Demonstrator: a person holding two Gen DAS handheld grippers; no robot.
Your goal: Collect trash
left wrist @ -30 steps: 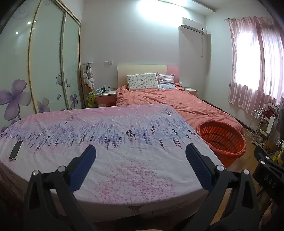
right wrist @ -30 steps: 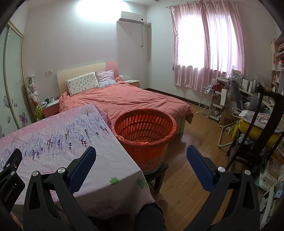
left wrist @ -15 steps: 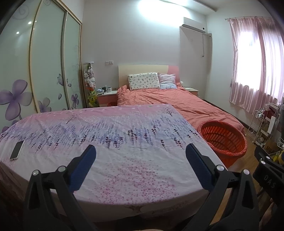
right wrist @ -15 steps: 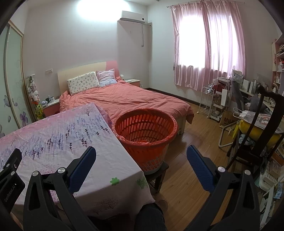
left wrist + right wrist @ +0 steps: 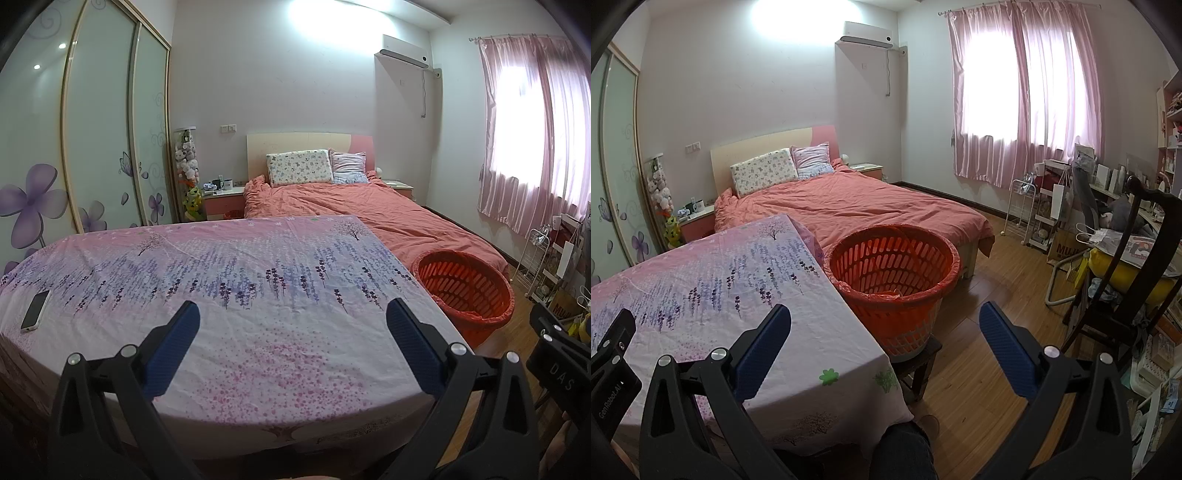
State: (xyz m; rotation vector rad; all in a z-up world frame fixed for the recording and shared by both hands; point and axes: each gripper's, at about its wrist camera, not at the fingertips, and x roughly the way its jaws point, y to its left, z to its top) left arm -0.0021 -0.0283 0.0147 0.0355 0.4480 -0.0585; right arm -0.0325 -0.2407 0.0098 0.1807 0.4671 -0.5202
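Note:
An orange plastic basket (image 5: pixel 894 273) lined with an orange bag stands on a small dark stool at the right edge of the table; it also shows in the left wrist view (image 5: pixel 463 288). My left gripper (image 5: pixel 291 314) is open and empty, held over the near part of the table's floral cloth (image 5: pixel 240 280). My right gripper (image 5: pixel 884 315) is open and empty, over the table's right corner, just short of the basket. No loose trash shows on the cloth.
A phone (image 5: pixel 35 310) lies at the table's left edge. A bed with a salmon quilt (image 5: pixel 857 206) stands behind the table. A dark wooden chair (image 5: pixel 1126 295) and cluttered shelves stand at the right on the wood floor (image 5: pixel 990 302). Wardrobe doors (image 5: pixel 99 129) stand at the left.
Both views have shifted slightly: the left wrist view has turned a little left, so the basket sits farther right and lower. Both grippers stay open and empty.

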